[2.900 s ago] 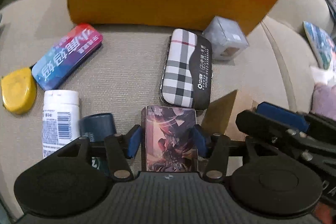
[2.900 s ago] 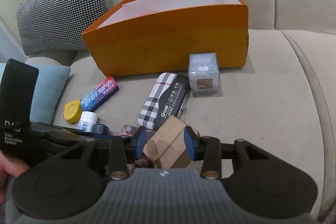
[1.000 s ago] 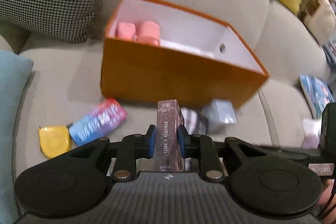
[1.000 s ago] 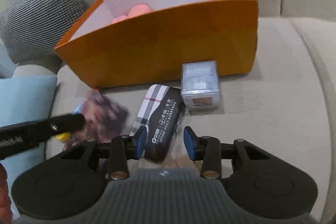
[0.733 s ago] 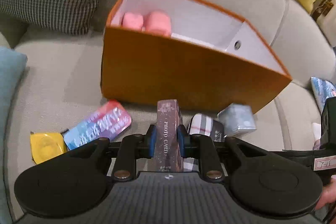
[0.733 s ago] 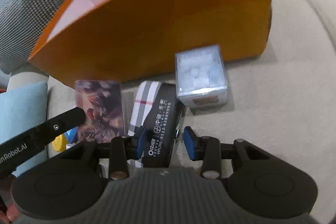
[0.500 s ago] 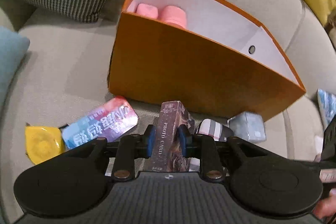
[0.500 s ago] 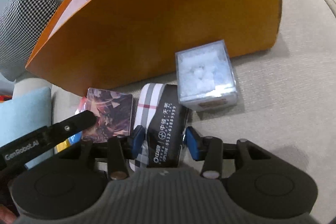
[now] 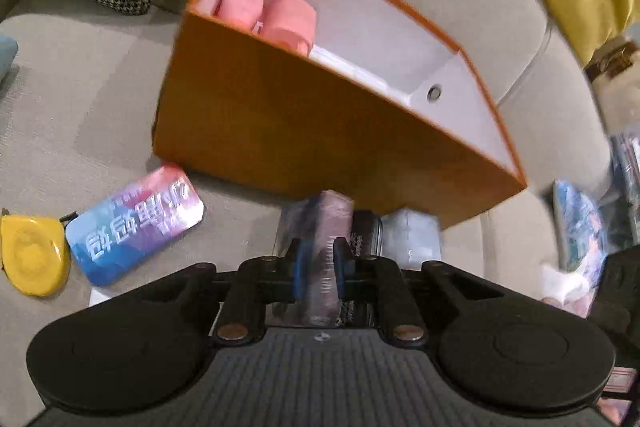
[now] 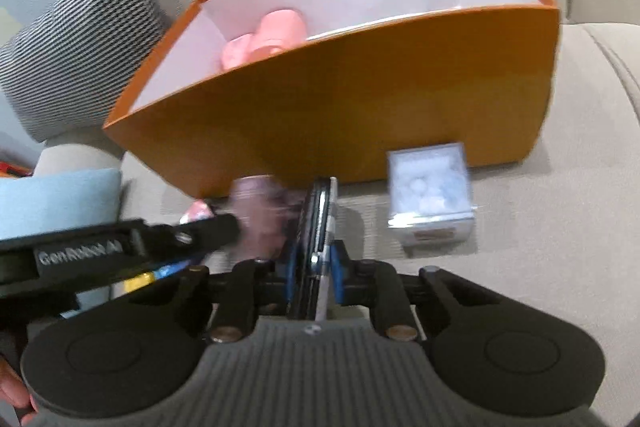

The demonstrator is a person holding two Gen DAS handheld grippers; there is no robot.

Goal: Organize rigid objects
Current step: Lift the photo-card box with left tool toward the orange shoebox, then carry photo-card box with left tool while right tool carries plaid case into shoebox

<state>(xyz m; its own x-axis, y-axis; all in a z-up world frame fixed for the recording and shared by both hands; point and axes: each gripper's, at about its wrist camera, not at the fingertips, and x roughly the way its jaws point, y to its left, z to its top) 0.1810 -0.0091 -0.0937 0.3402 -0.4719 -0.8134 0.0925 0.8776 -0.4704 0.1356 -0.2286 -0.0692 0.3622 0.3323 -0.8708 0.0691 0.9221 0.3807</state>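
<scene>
Both of my grippers carry loads toward the orange box (image 9: pixel 304 131) on the sofa (image 10: pixel 580 227): the left gripper (image 9: pixel 319 269) has its fingers closed on the narrow edges of a photo card box (image 9: pixel 324 227), and the right gripper (image 10: pixel 313 277) has its fingers clamped on a plaid case (image 10: pixel 316 223) held on edge. Both items sit just in front of the orange box's near wall, below its rim. Pink items (image 9: pixel 272 13) already lie inside at the left end. A clear cube (image 10: pixel 430 195), a blue-pink tin (image 9: pixel 136 223) and a yellow tape measure (image 9: pixel 30 255) lie in front of the box. My worry: the two loads are close together, so they could knock each other or catch the near wall and slip from these thin edge grips.
</scene>
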